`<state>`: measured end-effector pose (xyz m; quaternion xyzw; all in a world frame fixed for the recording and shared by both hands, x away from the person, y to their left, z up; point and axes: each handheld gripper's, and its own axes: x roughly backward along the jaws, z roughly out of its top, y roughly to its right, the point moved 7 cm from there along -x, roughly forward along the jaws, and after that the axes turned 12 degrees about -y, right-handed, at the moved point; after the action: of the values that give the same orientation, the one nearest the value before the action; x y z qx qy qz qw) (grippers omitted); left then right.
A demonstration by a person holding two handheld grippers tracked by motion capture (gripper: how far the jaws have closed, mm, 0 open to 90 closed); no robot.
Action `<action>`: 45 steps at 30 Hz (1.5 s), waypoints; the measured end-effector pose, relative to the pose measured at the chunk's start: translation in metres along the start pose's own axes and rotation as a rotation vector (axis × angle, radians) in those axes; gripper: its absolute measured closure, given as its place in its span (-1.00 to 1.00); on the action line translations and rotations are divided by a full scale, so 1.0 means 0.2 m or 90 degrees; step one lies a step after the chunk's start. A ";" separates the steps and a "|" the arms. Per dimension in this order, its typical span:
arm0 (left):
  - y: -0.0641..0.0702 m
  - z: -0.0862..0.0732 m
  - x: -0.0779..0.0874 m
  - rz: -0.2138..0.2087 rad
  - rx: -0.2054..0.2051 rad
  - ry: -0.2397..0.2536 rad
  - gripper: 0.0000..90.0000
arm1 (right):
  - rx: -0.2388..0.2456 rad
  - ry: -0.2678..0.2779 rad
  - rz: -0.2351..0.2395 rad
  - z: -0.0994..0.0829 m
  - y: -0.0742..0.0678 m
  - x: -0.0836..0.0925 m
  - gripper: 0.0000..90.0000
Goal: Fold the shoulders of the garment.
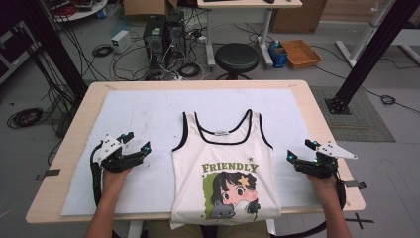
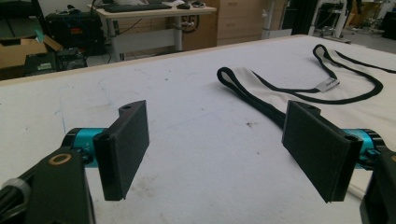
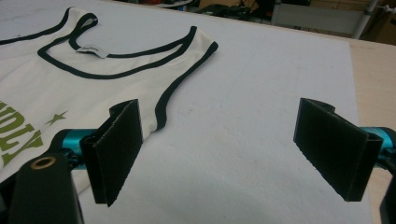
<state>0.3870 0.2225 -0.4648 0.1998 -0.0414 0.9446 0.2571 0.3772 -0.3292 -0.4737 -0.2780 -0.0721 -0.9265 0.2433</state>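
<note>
Cream cotton tank top (image 1: 225,163), black-trimmed, flat between released left hand-held gripper (image 1: 140,142) and released right hand-held gripper (image 1: 300,150).

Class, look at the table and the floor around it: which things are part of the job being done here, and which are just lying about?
In the job:
tank top
left gripper, open
right gripper, open
white mat under the top

Lying about:
stool
orange tray
computer towers
floor cables
</note>
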 end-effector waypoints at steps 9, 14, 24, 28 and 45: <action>0.00 0.00 0.00 0.005 0.001 -0.003 -0.49 | -0.005 -0.001 -0.003 0.00 0.00 0.00 -0.66; 0.00 0.00 0.00 0.006 0.001 -0.006 -0.49 | -0.009 -0.002 -0.003 0.00 0.01 0.00 -0.66; -0.01 0.00 0.00 0.011 0.011 -0.005 -0.49 | 0.020 -0.030 -0.012 0.00 -0.02 -0.02 -0.66; -0.01 0.00 0.00 0.015 0.005 -0.007 -0.49 | 0.015 -0.042 -0.011 0.00 -0.01 -0.03 -0.66; -0.02 0.00 -0.01 0.020 0.027 -0.011 -0.49 | -0.072 -0.077 0.053 0.41 -0.04 -0.20 -0.66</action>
<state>0.3903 0.2257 -0.4656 0.2123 -0.0269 0.9474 0.2379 0.4416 -0.2839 -0.4283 -0.3496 -0.0225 -0.8997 0.2604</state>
